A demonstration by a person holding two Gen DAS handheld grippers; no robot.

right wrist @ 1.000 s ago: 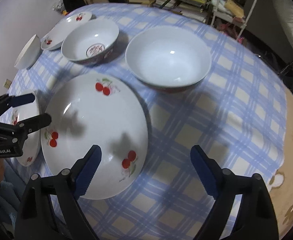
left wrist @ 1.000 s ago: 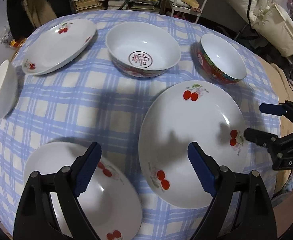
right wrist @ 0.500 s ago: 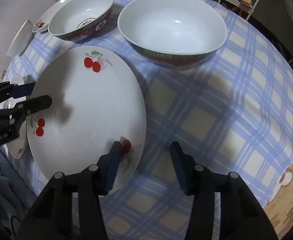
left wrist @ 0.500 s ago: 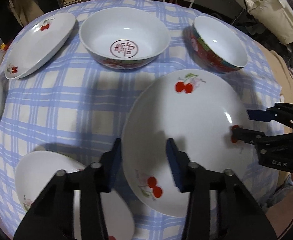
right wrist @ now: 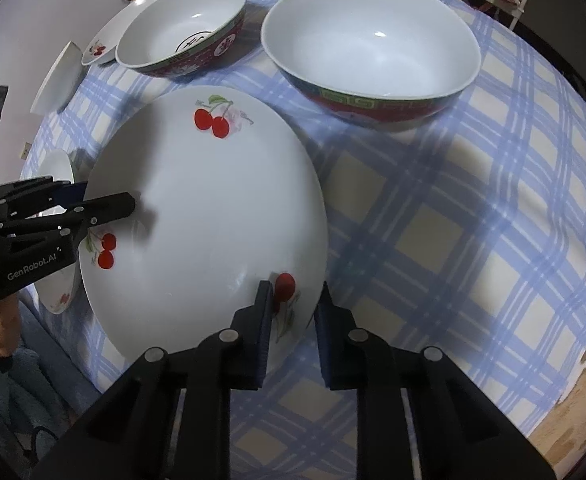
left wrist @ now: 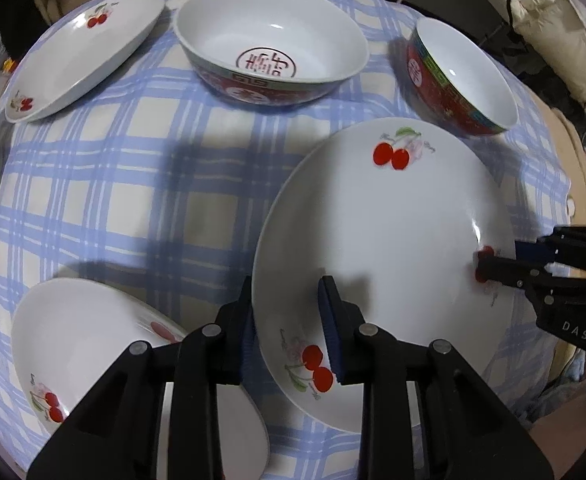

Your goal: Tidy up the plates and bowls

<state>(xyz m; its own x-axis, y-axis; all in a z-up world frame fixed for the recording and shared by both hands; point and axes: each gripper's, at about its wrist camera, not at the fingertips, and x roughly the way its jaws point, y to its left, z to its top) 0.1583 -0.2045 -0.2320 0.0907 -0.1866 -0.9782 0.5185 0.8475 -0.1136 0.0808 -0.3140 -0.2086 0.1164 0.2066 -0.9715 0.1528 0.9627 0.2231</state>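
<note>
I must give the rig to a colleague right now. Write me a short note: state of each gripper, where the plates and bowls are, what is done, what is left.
Left gripper: jaws astride the near rim of the large white cherry-print plate, not fully shut.
Right gripper: same, on the plate's opposite rim.
On the blue checked tablecloth: two red-sided bowls, one more white cherry plate far left, one near left.
Done: nothing stacked.
Left: close both, lift the plate, stack plates, nest bowls.
</note>
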